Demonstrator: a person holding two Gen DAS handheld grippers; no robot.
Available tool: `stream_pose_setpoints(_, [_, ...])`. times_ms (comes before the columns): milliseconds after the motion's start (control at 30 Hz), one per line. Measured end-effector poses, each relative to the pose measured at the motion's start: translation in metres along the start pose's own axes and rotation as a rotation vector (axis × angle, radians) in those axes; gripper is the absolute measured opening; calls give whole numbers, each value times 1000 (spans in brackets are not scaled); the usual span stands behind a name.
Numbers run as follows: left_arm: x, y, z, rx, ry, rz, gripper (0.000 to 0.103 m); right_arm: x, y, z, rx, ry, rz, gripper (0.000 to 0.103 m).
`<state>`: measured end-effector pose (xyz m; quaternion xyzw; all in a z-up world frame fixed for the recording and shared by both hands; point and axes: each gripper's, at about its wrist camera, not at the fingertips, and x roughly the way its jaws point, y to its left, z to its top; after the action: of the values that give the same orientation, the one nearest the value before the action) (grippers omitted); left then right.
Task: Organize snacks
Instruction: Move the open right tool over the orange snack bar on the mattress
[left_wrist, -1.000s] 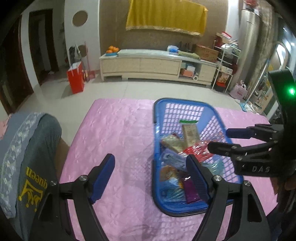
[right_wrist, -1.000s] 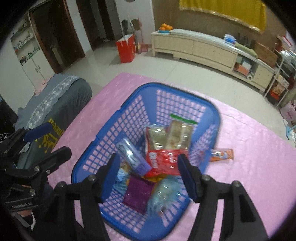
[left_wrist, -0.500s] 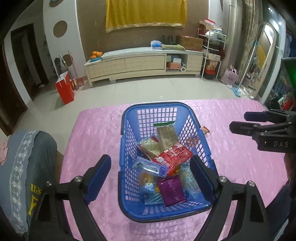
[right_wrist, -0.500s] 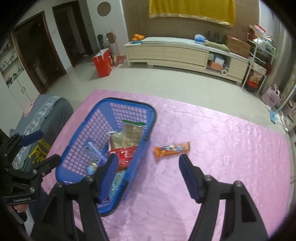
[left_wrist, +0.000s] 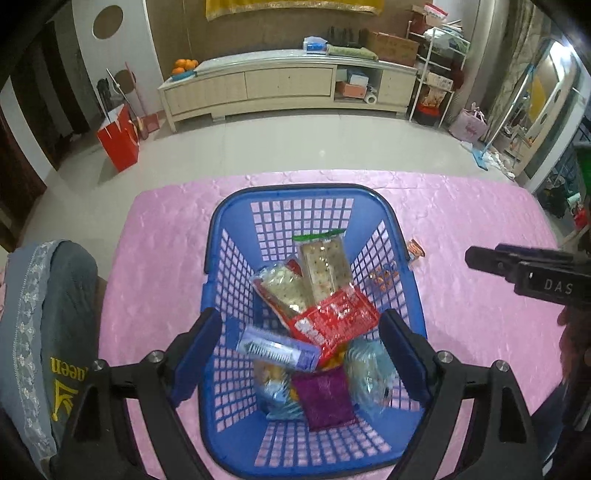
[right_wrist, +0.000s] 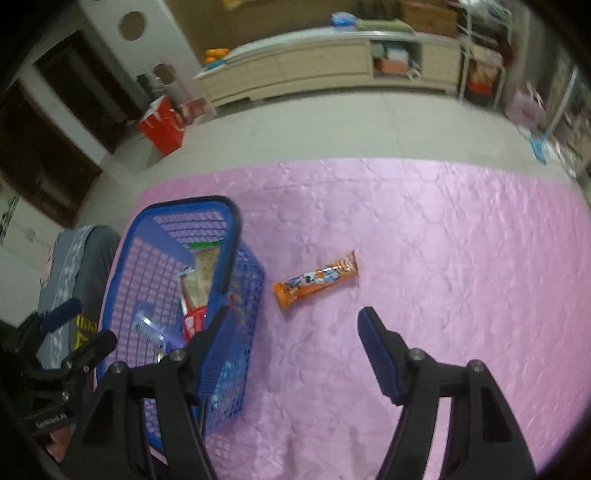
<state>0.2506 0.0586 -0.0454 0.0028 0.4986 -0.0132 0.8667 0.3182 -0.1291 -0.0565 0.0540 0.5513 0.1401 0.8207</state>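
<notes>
A blue plastic basket (left_wrist: 221, 236) stands on the pink tablecloth and holds several snack packets: a red one (left_wrist: 332, 321), a purple one (left_wrist: 325, 398) and two cracker packs (left_wrist: 325, 266). My left gripper (left_wrist: 299, 332) hangs open above the basket's near half with nothing between its fingers. An orange snack bar (right_wrist: 316, 278) lies flat on the cloth just right of the basket (right_wrist: 229, 236). My right gripper (right_wrist: 293, 317) is open and empty, hovering just short of the bar, its left finger over the basket's right wall. Only the bar's end (left_wrist: 415, 249) shows in the left wrist view.
The pink tablecloth (right_wrist: 443, 258) spreads wide to the right of the bar. A chair draped in a grey garment (left_wrist: 44, 332) stands at the table's left side. Beyond the far table edge are tiled floor, a red bag (left_wrist: 118, 144) and a long cabinet.
My left gripper has moved right until the basket sits centred between its fingers. My right gripper has swung right, off the basket, to just short of the orange bar.
</notes>
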Motion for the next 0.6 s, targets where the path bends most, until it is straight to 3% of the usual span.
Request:
stream_pose_setpoints(167, [16,0,15,-17,-2,5,85,23,-6,11,62,51,14,73])
stream_pose_setpoints(300, [33,1,24,-27,28,-9,85,43,-5,20,64,74,-31,72])
stream_pose_setpoints(333, [37,1,26,-28,32,-11,85,48,-6,21,76,80,-29,66])
stream_pose_setpoints(367, [40,2,28,-29,37,-11,85,52,-7,22,87,82,-29,53])
stream_pose_setpoints(400, [44,3,30,-31,40,-8,85,60,-10,23,105,99,-29,50])
stream_pose_setpoints(600, [63,10,38,-32,72,-11,85,96,-21,27,153,168,-36,50])
